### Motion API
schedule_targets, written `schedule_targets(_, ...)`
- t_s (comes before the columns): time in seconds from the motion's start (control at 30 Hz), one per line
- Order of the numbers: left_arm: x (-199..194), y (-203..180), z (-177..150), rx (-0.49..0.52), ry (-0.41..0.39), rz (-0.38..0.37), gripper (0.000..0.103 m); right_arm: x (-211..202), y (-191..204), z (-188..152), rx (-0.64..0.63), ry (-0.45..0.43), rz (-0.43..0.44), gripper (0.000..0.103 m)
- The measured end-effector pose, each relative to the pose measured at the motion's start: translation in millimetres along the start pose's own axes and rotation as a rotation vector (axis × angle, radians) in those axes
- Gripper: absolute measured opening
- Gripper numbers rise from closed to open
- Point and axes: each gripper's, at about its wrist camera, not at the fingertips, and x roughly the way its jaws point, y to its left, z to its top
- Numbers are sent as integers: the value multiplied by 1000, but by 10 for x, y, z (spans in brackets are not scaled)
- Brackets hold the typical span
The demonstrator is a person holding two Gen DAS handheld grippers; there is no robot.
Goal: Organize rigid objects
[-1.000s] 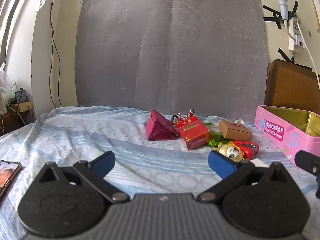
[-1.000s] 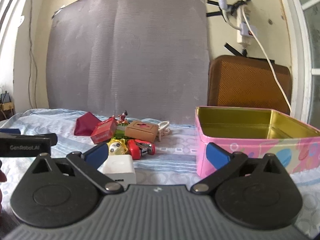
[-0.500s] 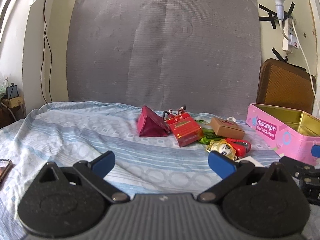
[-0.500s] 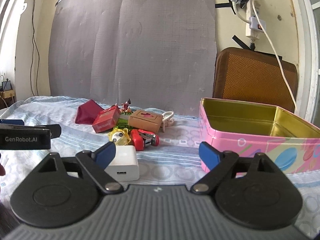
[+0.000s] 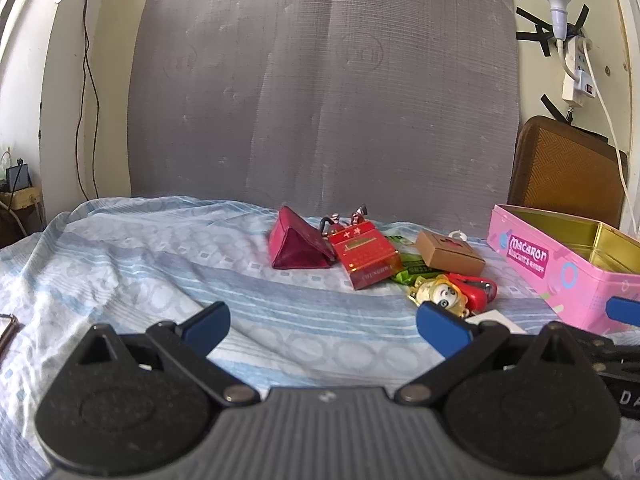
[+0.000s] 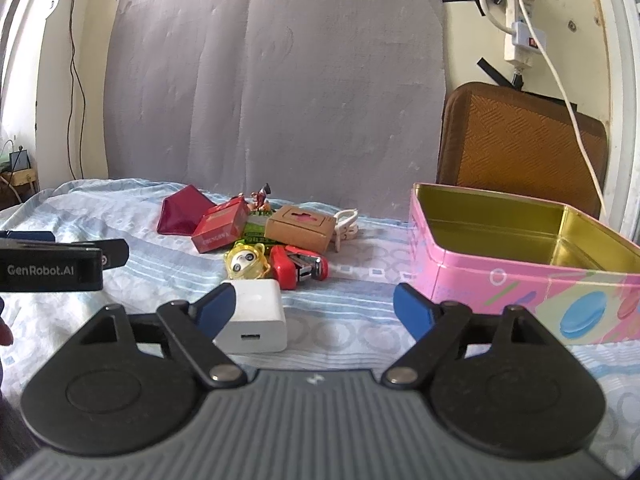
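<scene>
A pile of small items lies on the bed: a maroon pouch (image 5: 298,246), a red box (image 5: 366,252), a brown cardboard box (image 5: 450,252), a yellow panda charm (image 5: 440,294), a red stapler (image 5: 474,290). In the right wrist view the pile shows again, with a white charger (image 6: 256,316) just ahead of the left finger. An open, empty pink macaron tin (image 6: 520,264) stands to the right; it also shows in the left wrist view (image 5: 560,264). My left gripper (image 5: 322,326) is open and empty. My right gripper (image 6: 314,308) is open and empty.
The bed has a blue patterned sheet (image 5: 140,260). A grey mat (image 5: 320,100) leans on the wall behind. A brown cushion (image 6: 520,140) stands behind the tin. A power strip and cables (image 6: 520,36) hang on the wall. A phone edge (image 5: 6,328) lies far left.
Both grippers have moved a little closer to the pile and tin. The white charger now sits nearer the right gripper's left finger. Both stay open.
</scene>
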Motion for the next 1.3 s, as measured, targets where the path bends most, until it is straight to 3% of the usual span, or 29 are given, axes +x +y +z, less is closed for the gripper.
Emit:
schedule_targets(0.43,34,12,-1,-4,26,-14,103,56,-4,7,-7,39,36,88)
schedule_targets(1.3,84,36,1,1,59,-14,103,36,-66,5,16,26,40,88)
